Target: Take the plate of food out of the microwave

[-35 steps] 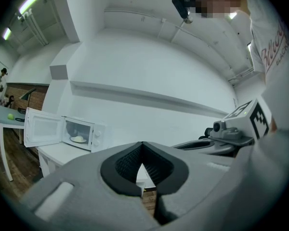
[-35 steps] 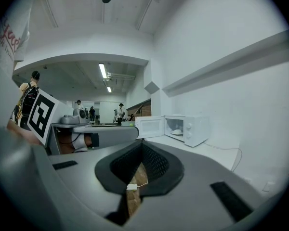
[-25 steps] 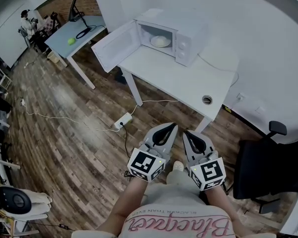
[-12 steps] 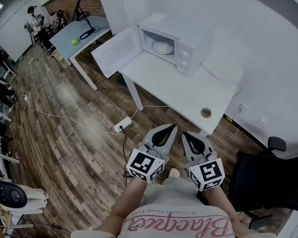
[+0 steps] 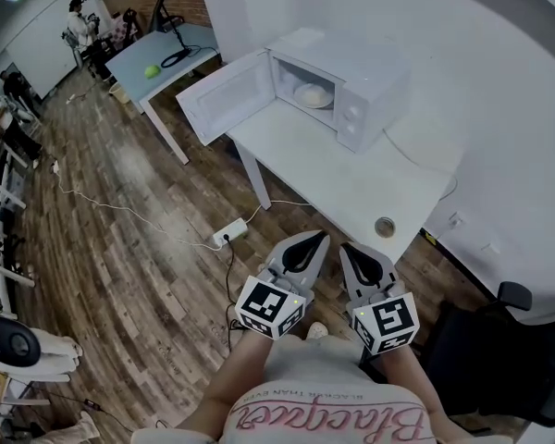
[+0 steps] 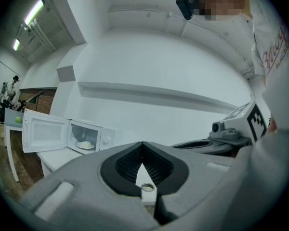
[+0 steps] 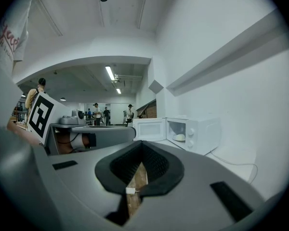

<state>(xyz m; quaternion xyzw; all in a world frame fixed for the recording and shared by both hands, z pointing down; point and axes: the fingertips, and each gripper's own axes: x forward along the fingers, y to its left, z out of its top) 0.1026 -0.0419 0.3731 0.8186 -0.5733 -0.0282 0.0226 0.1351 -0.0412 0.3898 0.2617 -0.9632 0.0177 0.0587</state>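
A white microwave [image 5: 351, 86] stands on a white table [image 5: 351, 178] with its door [image 5: 227, 95] swung wide open to the left. Inside it a plate of pale food [image 5: 313, 94] rests on the floor of the oven; it also shows as the plate [image 6: 85, 145] and the plate [image 7: 179, 137] in the two gripper views. My left gripper [image 5: 310, 240] and right gripper [image 5: 350, 249] are side by side over the wooden floor, well short of the table. Both point level toward the microwave, shut with nothing between the jaws.
A small round thing [image 5: 385, 227] sits near the table's front corner. A power strip [image 5: 228, 233] and cable lie on the floor by the table leg. A light-blue desk with a green ball [image 5: 152, 71] is at the far left, a black chair [image 5: 509, 359] at the right. People stand far back.
The table and microwave have come nearer and shifted right in the head view. Both grippers keep the same pose in front of the body, still shut.
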